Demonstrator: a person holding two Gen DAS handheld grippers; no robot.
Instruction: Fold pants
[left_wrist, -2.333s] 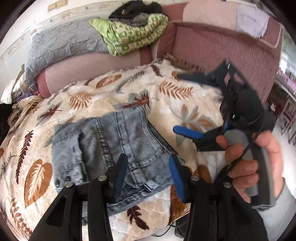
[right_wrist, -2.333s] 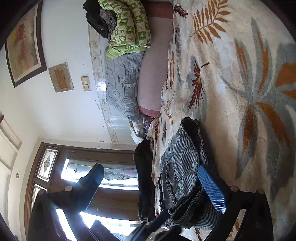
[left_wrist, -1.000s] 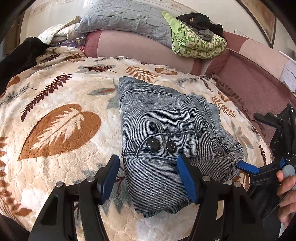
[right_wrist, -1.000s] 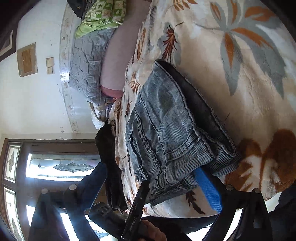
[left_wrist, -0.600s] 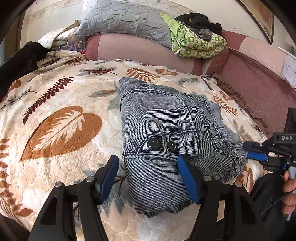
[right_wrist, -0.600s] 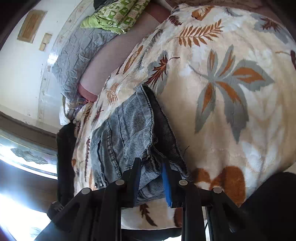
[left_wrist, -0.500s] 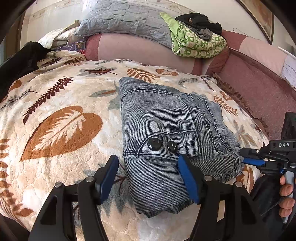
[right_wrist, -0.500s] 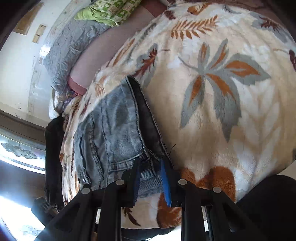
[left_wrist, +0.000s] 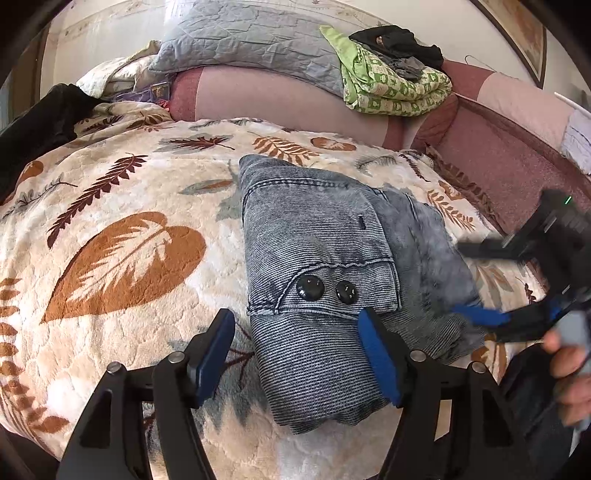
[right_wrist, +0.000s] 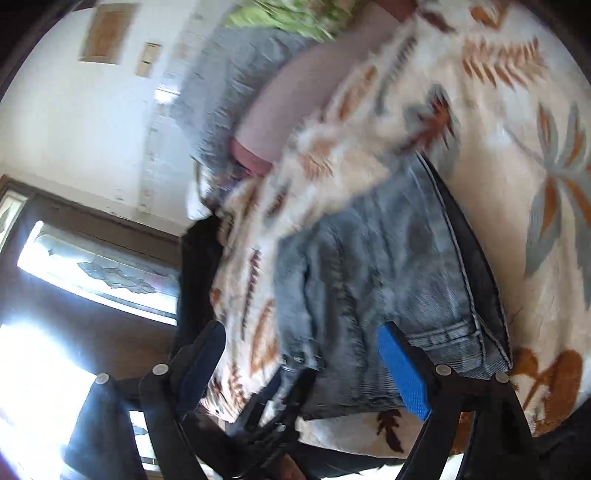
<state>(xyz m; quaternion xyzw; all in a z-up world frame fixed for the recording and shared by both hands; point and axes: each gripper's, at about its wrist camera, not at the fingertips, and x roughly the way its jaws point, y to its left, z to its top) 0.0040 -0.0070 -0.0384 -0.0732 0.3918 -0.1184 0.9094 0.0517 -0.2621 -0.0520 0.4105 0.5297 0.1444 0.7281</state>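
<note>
The folded pants (left_wrist: 325, 280), thick soft denim best pinched at a doubled edge, lay on the leaf-print blanket (left_wrist: 122, 258), your left hand-held gripper (left_wrist: 295, 354) wide over their near end, the right hand-held gripper (right_wrist: 303, 369), blurred, apparently just reopened, empty.

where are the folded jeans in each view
Left wrist: jeans lie centre frame on the leaf blanket, beyond the left gripper.
Right wrist: jeans sit centre-low, blurred, beyond the right gripper.
Shared landmark: grey quilt.
</note>
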